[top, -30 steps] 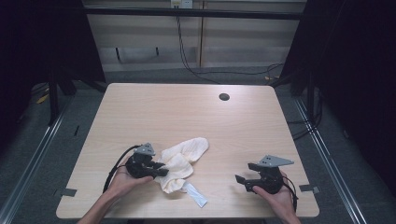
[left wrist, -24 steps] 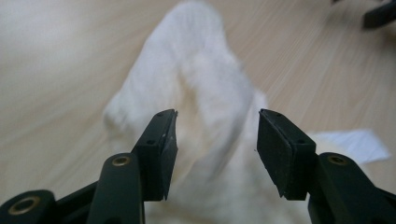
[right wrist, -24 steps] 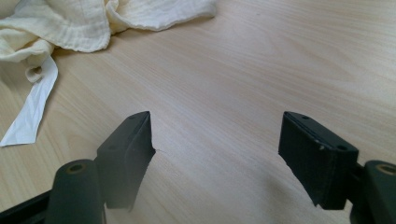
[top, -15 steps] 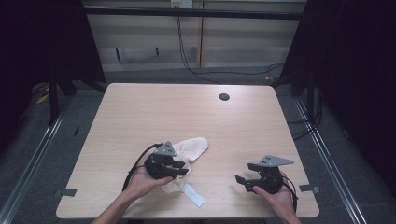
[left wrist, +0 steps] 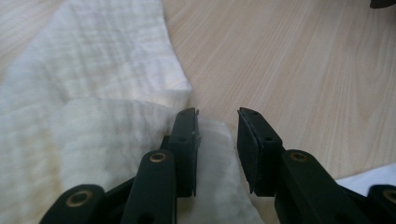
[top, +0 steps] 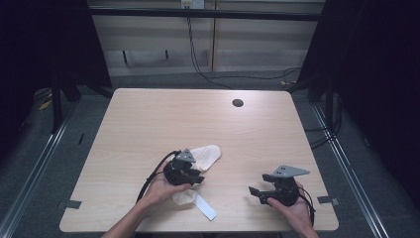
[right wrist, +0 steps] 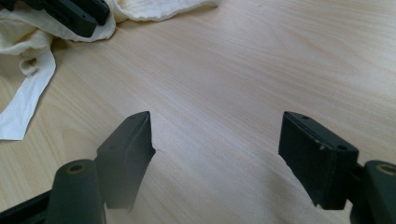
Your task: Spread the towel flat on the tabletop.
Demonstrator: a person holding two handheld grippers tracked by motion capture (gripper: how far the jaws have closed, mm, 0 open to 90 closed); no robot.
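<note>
A crumpled cream cloth (top: pixel 206 154) lies at the front left of the wooden table (top: pixel 198 119), with a white strap (top: pixel 206 208) trailing from it toward the front edge. My left gripper (top: pixel 197 178) lies low on top of the cloth, pointing right. In the left gripper view its jaws (left wrist: pixel 217 114) stand a little apart and have just been closing. A fold of the cloth (left wrist: pixel 93 93) lies under and between them, not pinched. My right gripper (top: pixel 255 192) rests at the front right, wide open (right wrist: pixel 217 121) over bare wood, pointing at the cloth (right wrist: pixel 159 9).
A small dark round hole (top: pixel 237 103) sits near the table's far edge, right of centre. Black frame posts and cables stand beyond the table. The right gripper view shows the strap (right wrist: pixel 23 107) and the left gripper's jaw tips (right wrist: pixel 79 14) at top left.
My left gripper has slid to the right across the cloth and now covers its middle. The cloth has bunched slightly under it. The right gripper has stayed where it was.
</note>
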